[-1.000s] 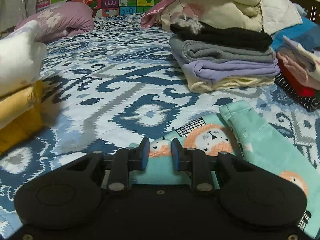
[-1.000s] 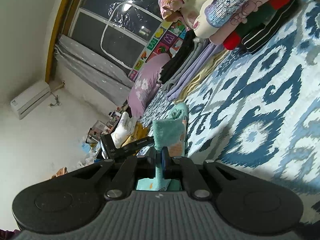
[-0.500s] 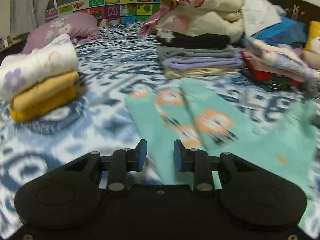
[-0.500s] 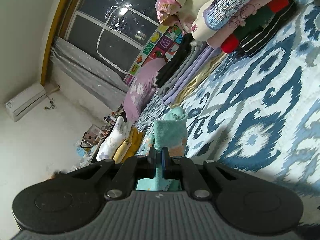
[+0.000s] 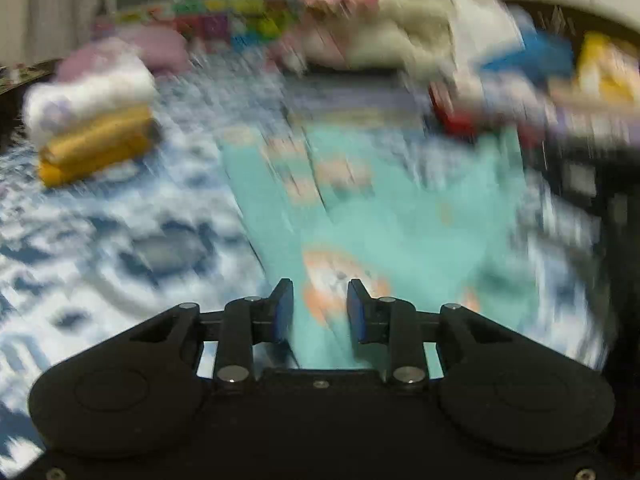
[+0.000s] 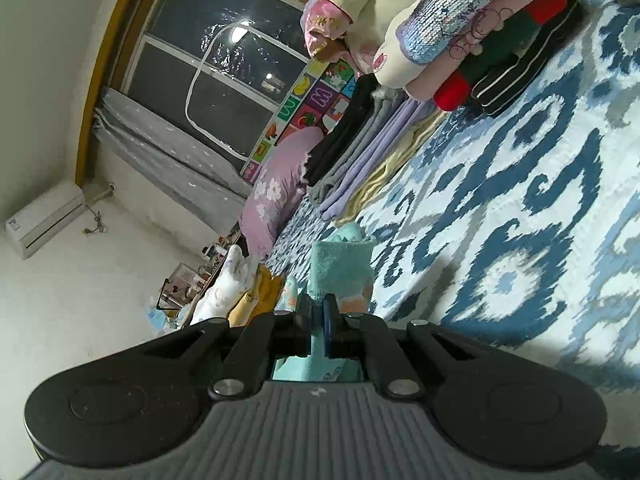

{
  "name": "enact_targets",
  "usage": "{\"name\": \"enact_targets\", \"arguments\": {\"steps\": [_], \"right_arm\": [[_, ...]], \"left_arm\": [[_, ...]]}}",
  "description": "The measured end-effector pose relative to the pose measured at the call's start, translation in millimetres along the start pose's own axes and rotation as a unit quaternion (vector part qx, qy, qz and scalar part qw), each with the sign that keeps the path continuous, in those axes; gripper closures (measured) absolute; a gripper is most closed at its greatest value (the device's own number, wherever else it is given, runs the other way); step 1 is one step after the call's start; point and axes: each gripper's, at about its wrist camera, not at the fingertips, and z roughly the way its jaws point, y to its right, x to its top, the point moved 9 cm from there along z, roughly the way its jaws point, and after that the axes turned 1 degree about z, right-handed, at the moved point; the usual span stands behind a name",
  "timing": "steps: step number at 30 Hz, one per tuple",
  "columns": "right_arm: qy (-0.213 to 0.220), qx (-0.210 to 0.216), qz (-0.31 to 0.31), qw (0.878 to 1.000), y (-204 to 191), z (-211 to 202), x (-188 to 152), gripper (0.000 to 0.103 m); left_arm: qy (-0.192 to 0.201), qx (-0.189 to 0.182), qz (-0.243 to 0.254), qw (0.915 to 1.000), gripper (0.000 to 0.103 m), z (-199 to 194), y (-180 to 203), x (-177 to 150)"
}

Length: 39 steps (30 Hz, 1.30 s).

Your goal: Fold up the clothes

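Our right gripper [image 6: 316, 322] is closed tight on an edge of the teal printed garment [image 6: 340, 268]; the cloth passes between the two pads and a rolled cuff of it rises just beyond the tips. Our left gripper [image 5: 319, 308] holds nothing: its pads stand apart with a clear gap, and the same teal garment [image 5: 360, 216] lies under and beyond them, flat on the blue and white bedspread [image 5: 132, 248]. The left wrist view is strongly blurred, so small details there we cannot tell.

We take the garment as the landmark. It is spread on the bedspread with its two legs pointing toward the far side. To the left of it, in the left wrist view, sits a small stack of a white piece on yellow ones [image 5: 92, 128]. Beyond its far end lies the folded pile with black, grey and lilac layers [image 6: 360, 144], and to the right of that another pile with red and striped pieces [image 6: 500, 64].

We judge that the step in hand is getting a grip on the garment at two points, before any fold: one point is secured, the other not yet. The next move, in our opinion, calls for the left gripper to come down on the garment's near edge, close on one layer only, and keep the cloth taut against the right grip, so that the fold comes straight.
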Motion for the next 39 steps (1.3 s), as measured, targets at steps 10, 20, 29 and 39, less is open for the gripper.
{"name": "enact_targets", "arguments": {"steps": [10, 20, 29, 39], "right_arm": [[0.027, 0.001, -0.007, 1.000, -11.2, 3.2, 9.3, 0.096], [0.039, -0.005, -0.031, 0.999, -38.2, -8.0, 14.9, 0.096], [0.034, -0.046, -0.036, 0.998, -59.9, -2.1, 19.0, 0.096], [0.014, -0.093, -0.094, 0.991, -110.2, 54.8, 34.0, 0.096]], "left_arm": [[0.047, -0.022, 0.007, 0.9986, 0.076, -28.9, 7.7, -13.4], [0.068, -0.059, 0.045, 0.9949, 0.070, -37.1, 19.8, -19.2], [0.085, -0.031, 0.136, 0.9865, 0.069, -29.3, 32.6, -27.9], [0.085, -0.049, 0.117, 0.9883, 0.084, -19.2, 23.7, -31.3]]}}
